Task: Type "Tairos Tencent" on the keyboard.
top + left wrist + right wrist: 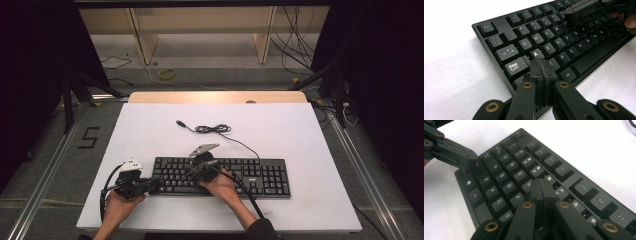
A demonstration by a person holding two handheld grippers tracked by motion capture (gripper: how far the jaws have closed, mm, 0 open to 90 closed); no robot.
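High view, left to right. The left tool (152, 185), at the lower left of the frame, lay nearly level with its tip at the left end of the keyboard (260, 177); its jaws were pressed together with nothing between them, which probably served to make one narrow point for striking a single key. In the left gripper view that tip stood low in the frame, over the keys just below Caps Lock (515, 67) and A (535, 53); whether it touched a key could not be told.

The keyboard, the thing worked on, sat in the lower middle of the high view, square to the near edge of the worktop (150, 130), presumably so that both hands reached it evenly. It was a long, flat black plastic slab with matte, gently dished keys and pale legends.

The right tool (192, 172), just left of centre, pointed down over the letter block, its jaws likewise pressed together and holding nothing. In the right gripper view its tip covered keys right of F (518, 197), with the left tool at the upper left.

Above centre, the cable (215, 129), thin, black and partly bundled, ended in a loose plug (180, 122) on the smooth white worktop.
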